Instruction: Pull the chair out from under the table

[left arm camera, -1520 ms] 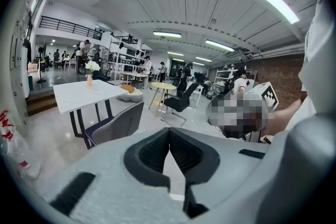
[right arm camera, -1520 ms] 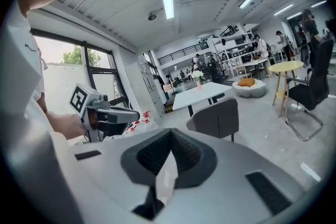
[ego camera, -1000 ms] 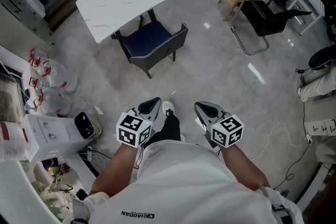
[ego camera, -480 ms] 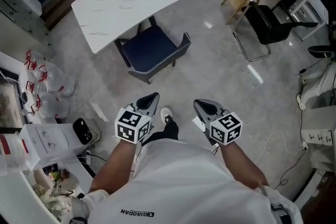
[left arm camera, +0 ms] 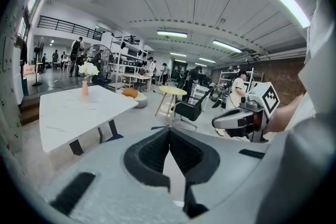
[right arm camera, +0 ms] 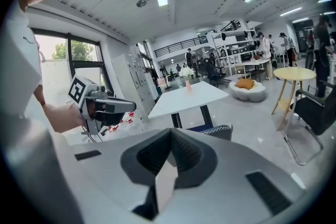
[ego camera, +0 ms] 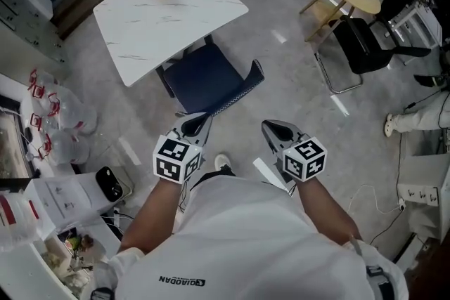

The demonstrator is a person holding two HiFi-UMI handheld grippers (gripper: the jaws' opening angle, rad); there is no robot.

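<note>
Dark blue chair (ego camera: 211, 81) stands half tucked under the near right edge of the white table (ego camera: 162, 14). Nearer the person, the left gripper (ego camera: 195, 123) and right gripper (ego camera: 276, 131) are side by side and point toward the chair. Both are short of it, each with jaws pressed together on nothing.
</note>
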